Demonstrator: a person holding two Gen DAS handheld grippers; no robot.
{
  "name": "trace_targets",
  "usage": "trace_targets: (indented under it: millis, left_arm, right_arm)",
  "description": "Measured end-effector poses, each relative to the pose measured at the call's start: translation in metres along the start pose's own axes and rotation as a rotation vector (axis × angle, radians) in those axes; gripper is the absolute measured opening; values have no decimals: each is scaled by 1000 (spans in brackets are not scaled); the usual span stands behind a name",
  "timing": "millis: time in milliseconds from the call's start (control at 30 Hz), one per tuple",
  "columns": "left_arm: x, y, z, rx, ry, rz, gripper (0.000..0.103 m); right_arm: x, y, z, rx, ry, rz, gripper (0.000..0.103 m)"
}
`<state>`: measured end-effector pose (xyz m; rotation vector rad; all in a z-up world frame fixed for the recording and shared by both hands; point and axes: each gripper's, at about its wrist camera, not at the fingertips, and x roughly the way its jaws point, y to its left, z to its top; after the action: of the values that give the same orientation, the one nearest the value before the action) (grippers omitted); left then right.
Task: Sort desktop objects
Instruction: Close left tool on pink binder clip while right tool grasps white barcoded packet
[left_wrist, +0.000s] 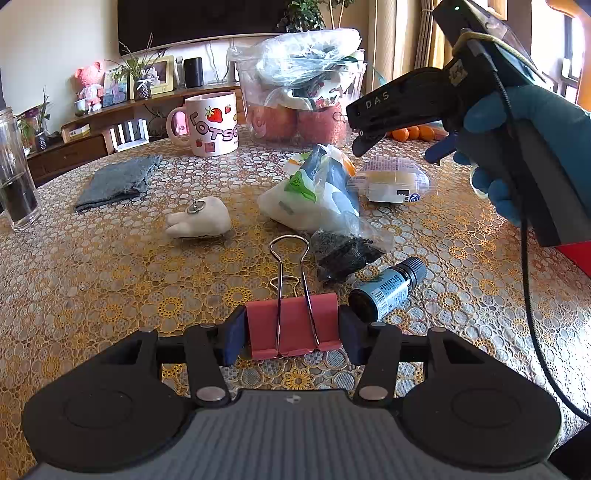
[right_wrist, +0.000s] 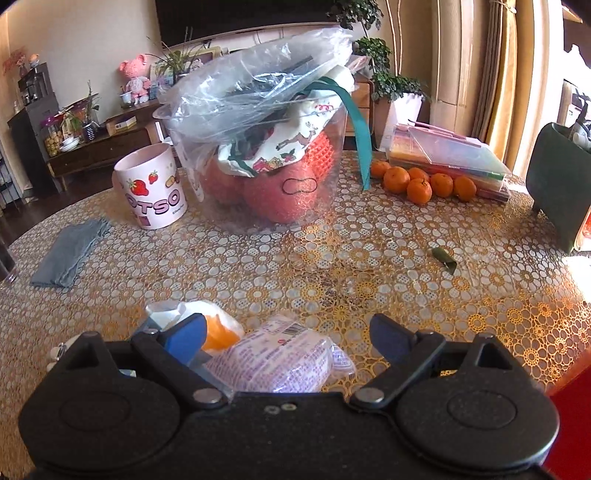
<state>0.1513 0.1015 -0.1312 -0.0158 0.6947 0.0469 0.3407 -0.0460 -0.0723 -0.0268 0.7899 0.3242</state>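
Observation:
My left gripper (left_wrist: 291, 334) is shut on a red binder clip (left_wrist: 291, 326), held just above the table with its wire handles pointing away. Beyond it lie a small blue-labelled bottle (left_wrist: 388, 290), a black packet (left_wrist: 341, 256), a white bag (left_wrist: 314, 192), a white tooth-shaped piece (left_wrist: 199, 221) and a purple-printed snack pack (left_wrist: 393, 182). My right gripper (right_wrist: 288, 338) is open and hovers over the snack pack (right_wrist: 277, 362); it also shows in the left wrist view (left_wrist: 399, 147), held by a blue-gloved hand.
A pink strawberry mug (left_wrist: 212, 123), a clear bucket of apples and bags (right_wrist: 266, 162), a grey cloth (left_wrist: 118, 181), a glass jar (left_wrist: 14, 177), several oranges (right_wrist: 421, 182), stacked folders (right_wrist: 447, 158) and a dark green box (right_wrist: 557, 184) stand around the lace-patterned table (right_wrist: 369, 258).

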Motion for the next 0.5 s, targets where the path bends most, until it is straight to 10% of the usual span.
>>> trace_targets:
  millis: [500]
  left_arm:
    - [2, 2, 3, -9, -1, -1, 51]
  right_arm:
    - [13, 4, -22, -22, 97, -44, 64]
